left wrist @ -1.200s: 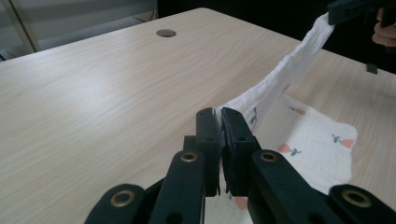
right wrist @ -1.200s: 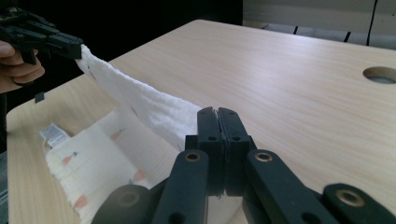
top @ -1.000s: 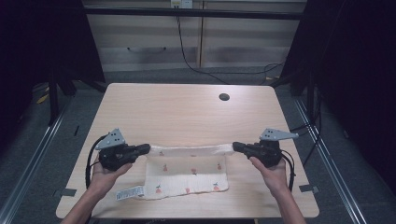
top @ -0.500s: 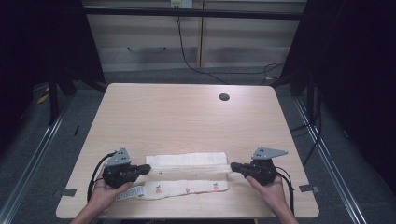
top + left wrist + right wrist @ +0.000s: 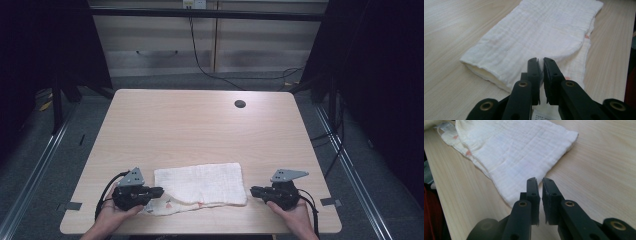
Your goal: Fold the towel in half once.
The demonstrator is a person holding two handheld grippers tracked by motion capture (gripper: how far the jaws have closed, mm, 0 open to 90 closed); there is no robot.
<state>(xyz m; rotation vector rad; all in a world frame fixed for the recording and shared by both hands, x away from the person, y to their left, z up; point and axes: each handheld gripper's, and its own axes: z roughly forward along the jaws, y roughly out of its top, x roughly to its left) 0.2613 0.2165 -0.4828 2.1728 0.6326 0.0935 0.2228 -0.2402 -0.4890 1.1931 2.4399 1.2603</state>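
Note:
A white cloth (image 5: 200,182) lies folded in two near the table's front edge, its upper layer covering most of a lower layer with small pink prints. My left gripper (image 5: 160,191) rests low at the cloth's left end. In the left gripper view its jaws (image 5: 541,62) stand a narrow slit apart over the cloth (image 5: 531,32), having just been opening, and they clamp nothing. My right gripper (image 5: 253,190) sits just off the cloth's right edge. In the right gripper view its jaws (image 5: 539,181) have also just been opening, with nothing between them and the cloth's corner (image 5: 516,152) just ahead.
The wooden table (image 5: 200,125) has a round black cable hole (image 5: 240,104) at the back right. A printed label (image 5: 445,126) hangs from the cloth's far end. Drawers (image 5: 200,45) stand beyond the table and dark frames flank it.
A second ago both grippers held the cloth's top edge stretched above the table. They came down and toward the front edge, laid that half over the lower half, and parted their jaws slightly.

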